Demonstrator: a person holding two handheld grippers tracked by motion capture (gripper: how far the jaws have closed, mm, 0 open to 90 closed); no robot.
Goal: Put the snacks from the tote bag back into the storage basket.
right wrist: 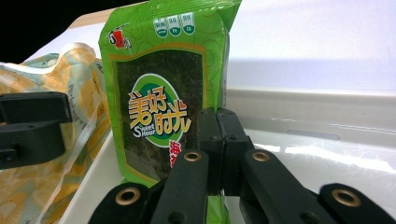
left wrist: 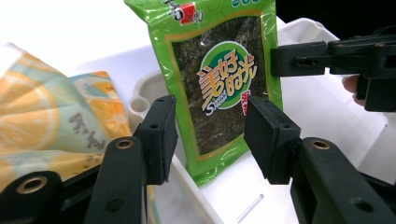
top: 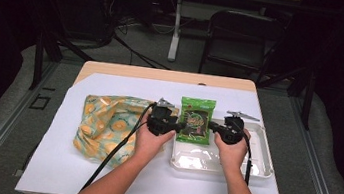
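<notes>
In the high view the right gripper (top: 212, 126) sits right of centre, its jaws pressed together on the right edge of a green seaweed snack packet (top: 196, 120). The right gripper view shows this grip up close: the two black jaws of the right gripper (right wrist: 218, 122) meet with the packet's (right wrist: 159, 88) thin side seam pinched between them at the lower middle of the frame.

The left gripper (top: 180, 125) is just left of the packet in the high view, with its jaws standing apart. In the left gripper view the left gripper (left wrist: 211, 133) has its two pads on either side of the packet's (left wrist: 219, 79) lower half; there is a clear gap on the left pad's side, and whether the right pad touches the film I cannot tell.

The packet is at the centre of the high view, held over the left rim of a white tray (top: 263, 154). Its long axis runs up and down the frame there, and its printed face is turned towards the cameras. In both gripper views the logo reads upright, with the packet's top seam towards the top of the frame.

A yellow bag with an orange-slice print (top: 106, 123) lies on the white table (top: 60, 163) at centre left, apart from the packet.
</notes>
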